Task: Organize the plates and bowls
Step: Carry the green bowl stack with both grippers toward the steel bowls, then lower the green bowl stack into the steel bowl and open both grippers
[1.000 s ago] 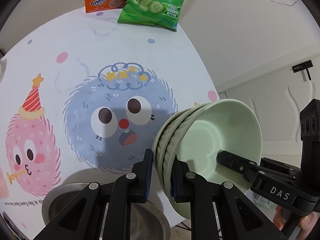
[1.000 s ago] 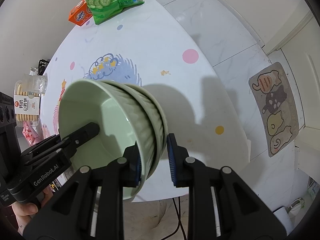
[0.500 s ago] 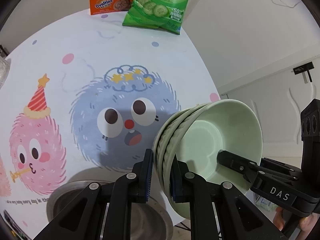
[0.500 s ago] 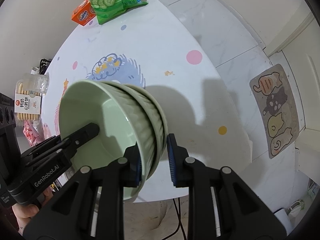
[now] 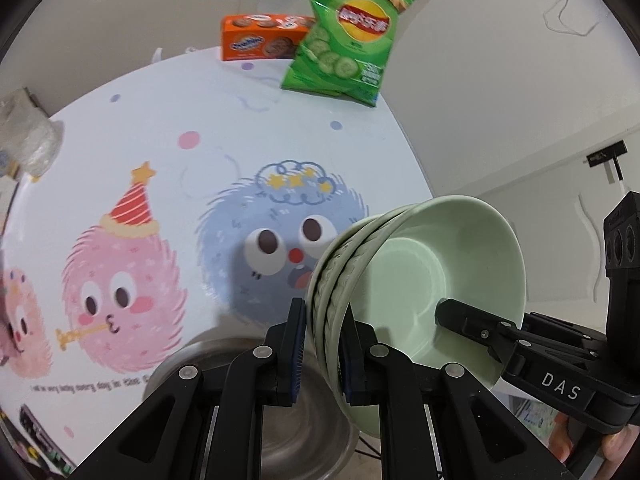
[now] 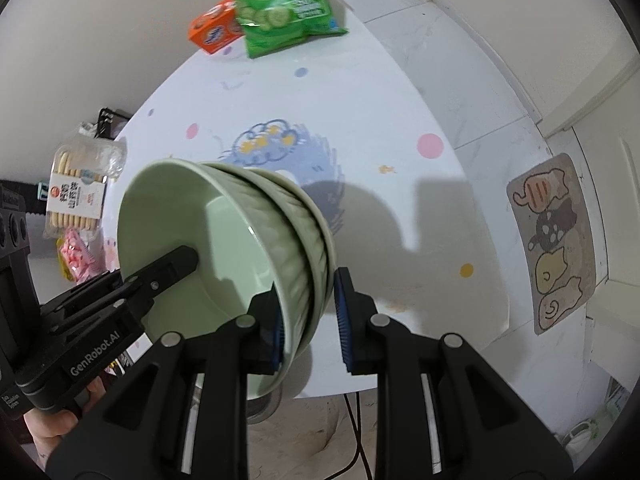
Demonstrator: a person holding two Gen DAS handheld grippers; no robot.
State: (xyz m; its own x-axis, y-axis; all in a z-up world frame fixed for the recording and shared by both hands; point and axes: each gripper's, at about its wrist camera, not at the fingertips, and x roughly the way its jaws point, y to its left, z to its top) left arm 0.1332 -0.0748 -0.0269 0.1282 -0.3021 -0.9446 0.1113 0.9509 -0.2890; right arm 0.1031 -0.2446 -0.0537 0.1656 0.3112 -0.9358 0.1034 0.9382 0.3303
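Low in both frames, the left gripper (image 5: 323,344) and right gripper (image 6: 308,320) each pinch opposite rims of the stacked green bowls (image 5: 420,280), held tilted above the table (image 5: 120,120). A slackened pinch could let them slide apart. The metal basin (image 5: 288,420) beneath is half-hidden; farther back, the chip bag (image 5: 348,52) is blurred.

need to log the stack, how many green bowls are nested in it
3, going by the rims: the innermost bowl open toward the camera, a middle bowl around it, and an outer bowl behind. All are nested together and held above the table. A thinner one might be hidden between.
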